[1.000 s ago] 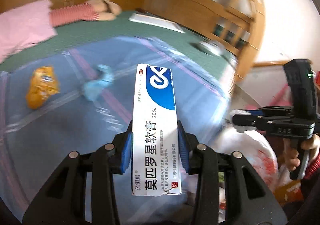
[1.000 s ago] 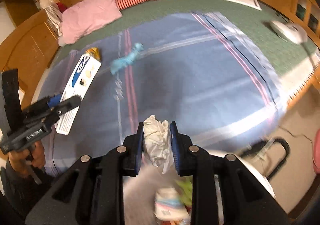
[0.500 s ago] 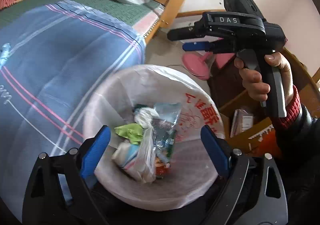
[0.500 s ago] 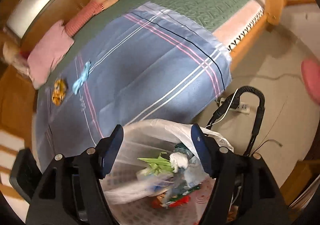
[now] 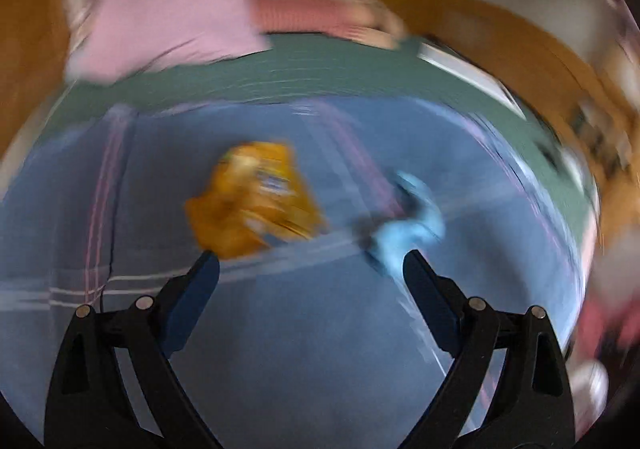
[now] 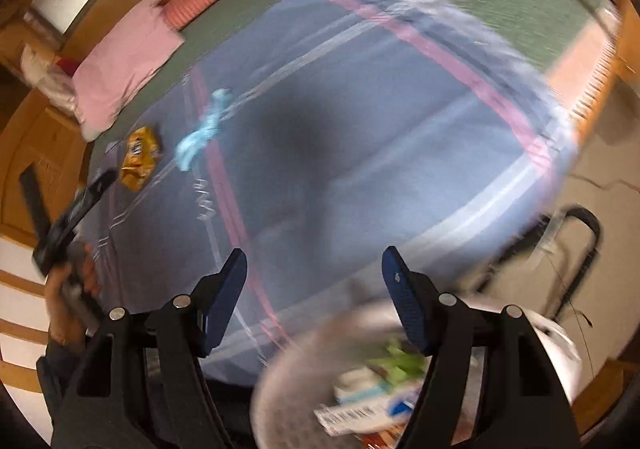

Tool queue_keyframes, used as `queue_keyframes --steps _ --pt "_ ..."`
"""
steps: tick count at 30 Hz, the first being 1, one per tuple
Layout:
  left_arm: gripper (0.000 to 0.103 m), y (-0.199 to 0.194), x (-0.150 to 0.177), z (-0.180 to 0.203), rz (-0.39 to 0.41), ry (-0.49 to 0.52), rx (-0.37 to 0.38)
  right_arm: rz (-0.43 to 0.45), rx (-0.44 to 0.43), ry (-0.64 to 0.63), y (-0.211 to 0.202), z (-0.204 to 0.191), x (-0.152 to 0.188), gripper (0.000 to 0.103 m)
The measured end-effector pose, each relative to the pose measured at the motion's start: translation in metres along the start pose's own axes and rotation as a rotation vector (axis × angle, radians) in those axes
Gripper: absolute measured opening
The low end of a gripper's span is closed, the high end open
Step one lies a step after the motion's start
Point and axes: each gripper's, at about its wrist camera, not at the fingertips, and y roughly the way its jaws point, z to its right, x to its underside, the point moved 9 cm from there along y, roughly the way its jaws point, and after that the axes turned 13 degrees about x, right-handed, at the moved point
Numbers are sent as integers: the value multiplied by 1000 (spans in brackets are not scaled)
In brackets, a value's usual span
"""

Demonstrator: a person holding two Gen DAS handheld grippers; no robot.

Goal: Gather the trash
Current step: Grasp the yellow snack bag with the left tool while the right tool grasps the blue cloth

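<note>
Motion-blurred orange wrapper [image 5: 256, 201] beyond the gaping left hand-held gripper [image 5: 311, 263], lettering illegible.

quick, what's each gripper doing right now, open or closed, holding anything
Left gripper: open, holding nothing, pointed at the orange wrapper on the blue sheet.
Right gripper: open, holding nothing, above the trash bin.

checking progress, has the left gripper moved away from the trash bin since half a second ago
Yes. The left gripper has swung from over the bin back above the blue sheet, now facing the orange wrapper, jaws open.

Heavy motion blur, soft daylight
</note>
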Motion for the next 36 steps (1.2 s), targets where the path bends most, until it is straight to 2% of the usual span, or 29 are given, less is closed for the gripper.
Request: queue_keyframes --steps 3,5,7,9,10,12,13,16,17,18,19,20,26,31,33,36 --pt "94 19 -16 -40 26 -161 33 16 -24 -37 25 -42 -24 69" --pt "94 33 -19 -52 7 -190 40 40 -50 -28 43 -71 -45 69" --pt "94 53 -15 -59 -30 -182 38 40 -114 5 66 -107 -69 69" --pt "93 68 -10 -68 -51 -176 38 44 -132 37 90 -135 -92 69" --pt "89 71 -11 -70 -52 -176 42 49 -129 42 98 -145 -100 69" --pt "66 80 -7 -73 -70 -154 51 52 -97 48 122 -165 -115 69" --pt "65 83 -4 -72 -82 -142 48 48 -62 52 135 -172 -121 69" --pt "51 84 -4 -73 -71 -116 52 32 7 47 163 -187 -125 69" --pt "49 82 -4 -73 -69 -109 53 33 28 39 167 -190 -123 66" --pt "47 78 -5 -72 -61 -104 54 36 56 17 171 -192 -120 51" --pt "46 76 -6 -71 -55 -96 49 44 81 -7 174 -194 -117 44" --pt "45 72 -7 -70 -50 -86 40 53 96 -24 175 -195 -116 32" --pt "41 25 -6 -40 22 57 -40 91 58 -55 147 -172 -98 30" --pt "41 -51 5 12 113 159 -124 180 5 -141 67 -141 -76 30" --pt "41 -90 21 44 163 178 -129 210 -24 -190 29 -125 -61 30" --pt "42 -133 51 81 195 197 -123 247 -54 -256 -20 -104 -40 30"
